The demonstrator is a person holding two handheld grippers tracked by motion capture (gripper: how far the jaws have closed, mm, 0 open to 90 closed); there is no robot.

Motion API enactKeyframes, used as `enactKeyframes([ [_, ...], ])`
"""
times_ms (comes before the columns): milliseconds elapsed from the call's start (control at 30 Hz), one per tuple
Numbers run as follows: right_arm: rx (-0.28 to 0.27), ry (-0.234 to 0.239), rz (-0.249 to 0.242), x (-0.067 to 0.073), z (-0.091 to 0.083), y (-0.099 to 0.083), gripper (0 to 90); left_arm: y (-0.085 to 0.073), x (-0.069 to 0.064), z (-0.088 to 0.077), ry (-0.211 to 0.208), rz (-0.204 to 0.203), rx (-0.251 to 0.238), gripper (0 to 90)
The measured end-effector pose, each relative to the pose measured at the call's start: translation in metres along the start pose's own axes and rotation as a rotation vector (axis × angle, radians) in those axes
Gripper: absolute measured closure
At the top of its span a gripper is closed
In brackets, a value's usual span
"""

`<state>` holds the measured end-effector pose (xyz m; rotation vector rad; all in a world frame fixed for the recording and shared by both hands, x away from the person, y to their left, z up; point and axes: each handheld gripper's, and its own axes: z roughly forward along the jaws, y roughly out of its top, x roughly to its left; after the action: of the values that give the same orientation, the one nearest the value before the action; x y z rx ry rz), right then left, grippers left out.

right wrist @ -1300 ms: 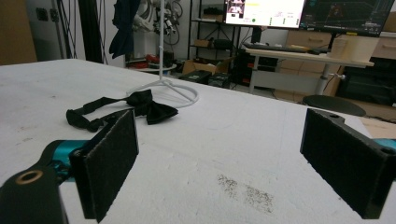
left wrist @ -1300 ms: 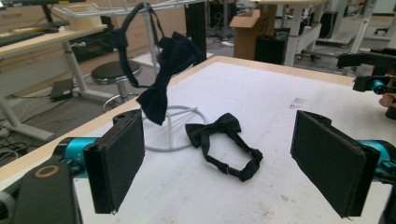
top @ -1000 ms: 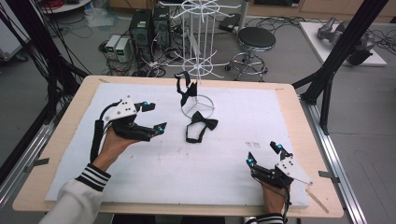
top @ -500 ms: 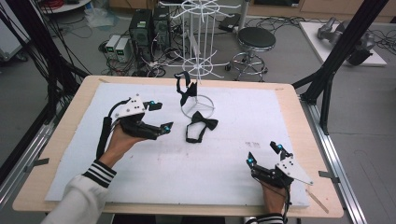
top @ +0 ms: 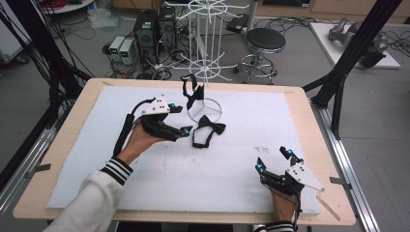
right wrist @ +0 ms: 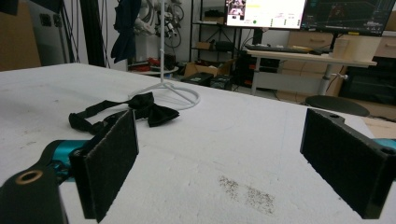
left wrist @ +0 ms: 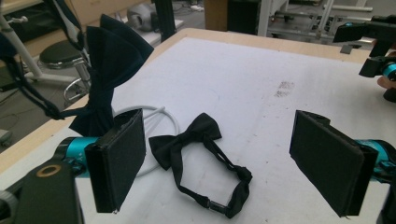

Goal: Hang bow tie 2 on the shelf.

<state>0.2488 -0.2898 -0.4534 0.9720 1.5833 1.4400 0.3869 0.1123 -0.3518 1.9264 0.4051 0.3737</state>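
1. The left gripper [top: 180, 121] hovered just left of the bow tie [top: 207, 130], its jaws spread wide with nothing between them. In the left gripper view the bow tie [left wrist: 198, 161] lay framed between the two pads [left wrist: 116, 165], flat on the white mat [top: 251, 145], touching or just beside the rack's ring base [top: 205, 108].
2. The right gripper [top: 273, 159] rested at the near right, well apart from the tie, jaws likewise parted and empty.
3. A second bow tie [top: 191, 92] seemed to hang from the rack [top: 208, 43] — the mount was hard to make out.
4. Risks, as I judged them: a low closing could catch only the thin strap, leaving the tie to dangle and slip; the left pad could snag the ring base, or brush the hanging tie.
5. Against a second earlier, the left gripper had moved right and farther in, toward the tie; the right gripper and the tie had not shifted.
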Motion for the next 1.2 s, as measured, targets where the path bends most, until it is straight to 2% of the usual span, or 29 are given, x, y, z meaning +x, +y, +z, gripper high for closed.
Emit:
enactKeyframes([
  [333, -0.002, 0.003, 0.007, 0.0, -0.001, 0.0, 10.6, 0.005, 0.0, 0.031, -0.031, 0.022, 0.067, 19.5],
  [433, -0.003, 0.005, 0.009, 0.0, -0.001, 0.0, 10.6, 0.006, -0.001, 0.039, -0.032, 0.021, 0.08, 19.7],
  [633, -0.008, 0.005, 0.008, -0.001, -0.001, 0.0, 10.7, 0.011, -0.001, 0.055, -0.034, 0.049, 0.109, 20.4],
  [933, -0.011, 0.007, 0.013, -0.001, -0.001, 0.0, 10.7, 0.018, 0.002, 0.073, -0.034, 0.079, 0.156, 20.6],
  [1200, -0.013, 0.011, 0.019, -0.002, -0.001, -0.001, 10.7, 0.015, 0.007, 0.088, -0.049, 0.093, 0.203, 22.0],
])
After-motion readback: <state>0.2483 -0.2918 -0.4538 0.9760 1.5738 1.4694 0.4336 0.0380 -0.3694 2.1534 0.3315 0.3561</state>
